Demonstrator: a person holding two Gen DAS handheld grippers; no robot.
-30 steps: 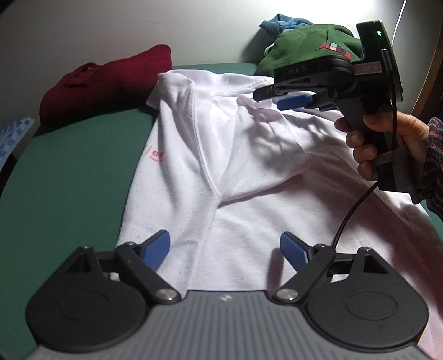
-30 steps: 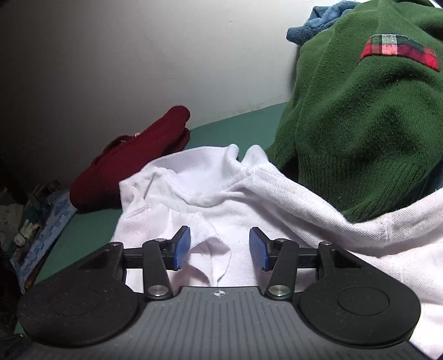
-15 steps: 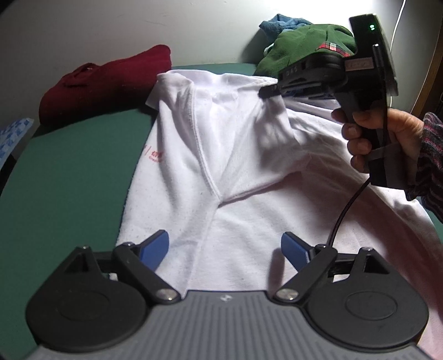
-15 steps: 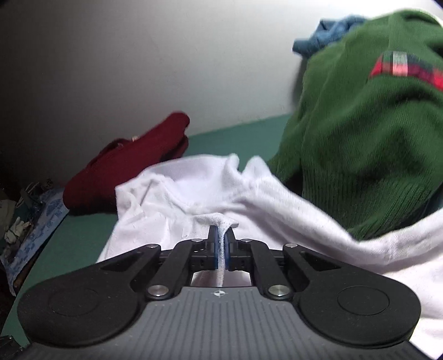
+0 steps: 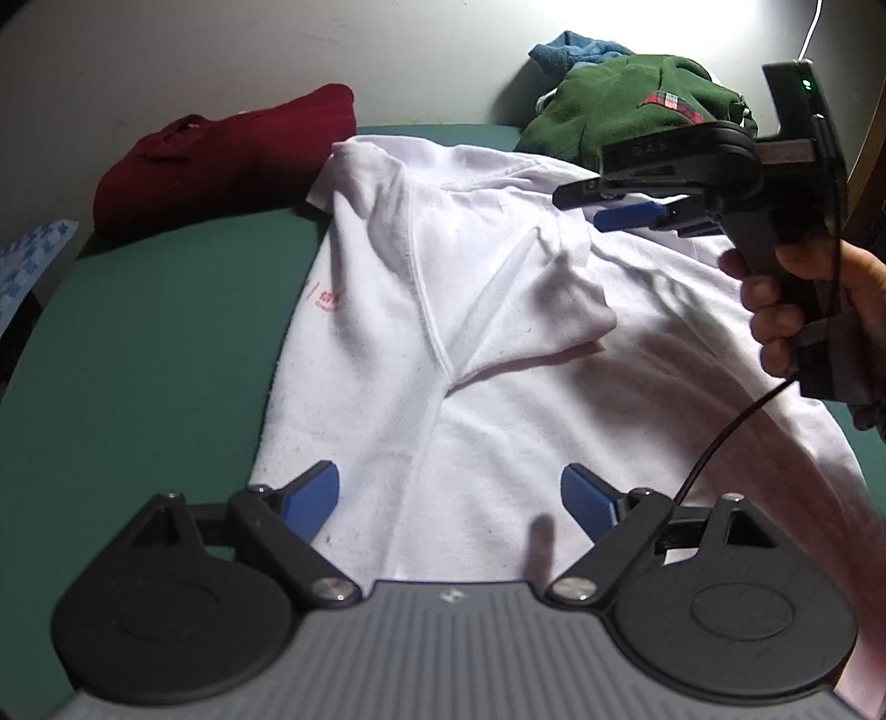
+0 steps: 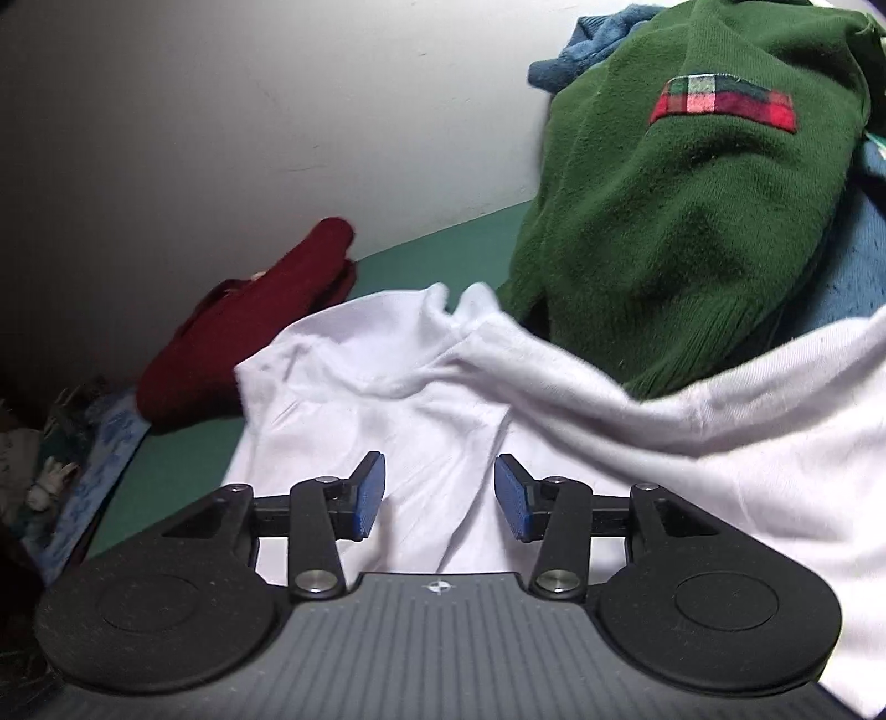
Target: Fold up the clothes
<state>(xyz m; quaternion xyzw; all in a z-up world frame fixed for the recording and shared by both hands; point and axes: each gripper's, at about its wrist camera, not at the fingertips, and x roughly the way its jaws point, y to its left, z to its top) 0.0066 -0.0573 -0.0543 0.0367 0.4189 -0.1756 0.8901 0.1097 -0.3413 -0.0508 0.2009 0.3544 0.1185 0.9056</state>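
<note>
A white shirt lies spread on the green table, one sleeve folded in over its body. My left gripper hovers open over the shirt's near hem, nothing between its blue pads. My right gripper, held by a hand, hangs above the shirt's far shoulder; in its own view the right gripper has its jaws opening, and white shirt cloth lies below them, not pinched.
A folded dark red garment sits at the back left by the wall. A green sweater with a plaid patch lies heaped over blue clothes at the back right. A black cable hangs from the right gripper.
The right gripper pinched a fold of the white shirt half a second ago and has since let it go and drawn back a little. The sleeve now lies flat. The left gripper has not moved.
</note>
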